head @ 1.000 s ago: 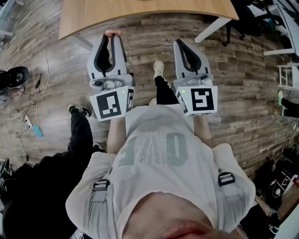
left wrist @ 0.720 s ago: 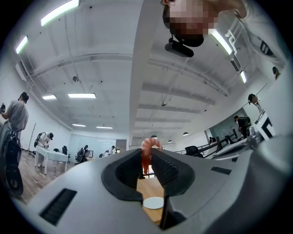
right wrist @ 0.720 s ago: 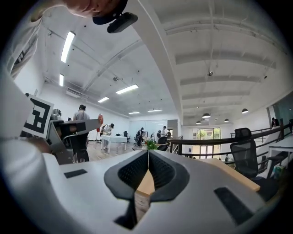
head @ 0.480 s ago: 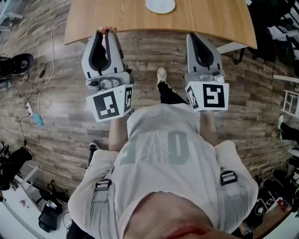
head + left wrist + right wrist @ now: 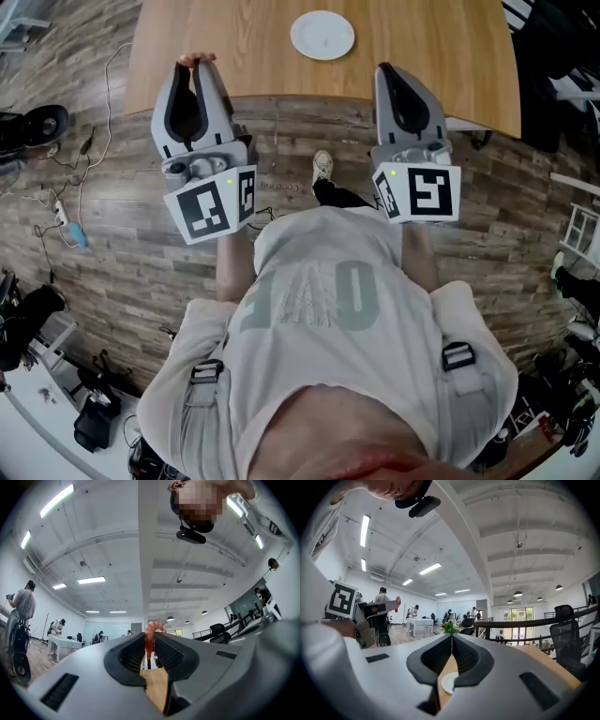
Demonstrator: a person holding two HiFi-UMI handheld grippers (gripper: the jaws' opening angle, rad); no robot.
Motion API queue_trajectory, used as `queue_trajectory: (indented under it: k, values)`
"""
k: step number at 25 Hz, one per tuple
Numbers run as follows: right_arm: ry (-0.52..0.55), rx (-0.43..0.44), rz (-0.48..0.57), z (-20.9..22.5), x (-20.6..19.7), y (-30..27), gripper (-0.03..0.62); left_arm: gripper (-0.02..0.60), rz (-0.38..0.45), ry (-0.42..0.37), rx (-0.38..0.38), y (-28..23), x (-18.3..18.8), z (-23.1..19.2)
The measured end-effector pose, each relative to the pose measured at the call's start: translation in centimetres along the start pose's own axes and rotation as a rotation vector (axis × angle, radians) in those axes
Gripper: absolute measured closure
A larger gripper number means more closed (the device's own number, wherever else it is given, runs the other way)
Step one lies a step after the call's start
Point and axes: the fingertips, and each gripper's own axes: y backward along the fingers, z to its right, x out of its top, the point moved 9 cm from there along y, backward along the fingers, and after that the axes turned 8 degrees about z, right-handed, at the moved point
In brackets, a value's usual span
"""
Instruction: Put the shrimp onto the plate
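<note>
Left gripper (image 5: 195, 70), upper left, clamps the shrimp (image 5: 197, 59) at its tips, apparently for carrying; plate (image 5: 322, 35) lies top centre; right gripper (image 5: 390, 73) is closed, empty.

Pale large letters (image 5: 309, 292) across the person's shirt (image 5: 375, 375), none clearly legible.

One curled pink shrimp (image 5: 150, 637), one round white plate (image 5: 322, 35), one light wooden counter (image 5: 431, 56), and two grey tongs: left tongs (image 5: 195, 70), right tongs (image 5: 396, 75).
</note>
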Motion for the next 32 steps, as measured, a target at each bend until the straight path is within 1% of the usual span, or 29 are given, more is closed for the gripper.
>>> queue_trajectory:
  k: [4, 9, 13, 18, 22, 25, 32]
  values:
    - [-0.012, 0.015, -0.005, 1.7, -0.7, -2.4, 0.574, 0.514, -0.002, -0.007, -0.007, -2.7, -1.1, 0.5]
    - [-0.051, 0.024, -0.001, 3.7, -1.6, -4.5, 0.574, 0.514, 0.005, -0.01, -0.016, -5.2, -2.4, 0.9]
    - [-0.051, 0.027, -0.001, 4.1, -1.9, -6.3, 0.574, 0.514, 0.001, -0.022, -0.013, -6.3, -2.9, 0.4]
    - [-0.047, 0.052, -0.018, 3.9, -2.0, -8.4, 0.573, 0.514, -0.005, 0.008, -0.013, -7.5, -3.5, -0.4]
    - [-0.054, 0.032, -0.043, 4.0, -2.1, -9.9, 0.574, 0.514, -0.012, 0.022, -0.035, -9.2, -4.4, -1.1]
    - [-0.044, 0.007, -0.053, 4.4, -2.3, -11.2, 0.574, 0.514, -0.011, 0.042, -0.067, -10.7, -5.3, -1.5]
    - [-0.017, -0.034, -0.053, 5.1, -2.6, -15.3, 0.574, 0.514, 0.039, 0.049, -0.126, -16.1, -6.8, -3.2]
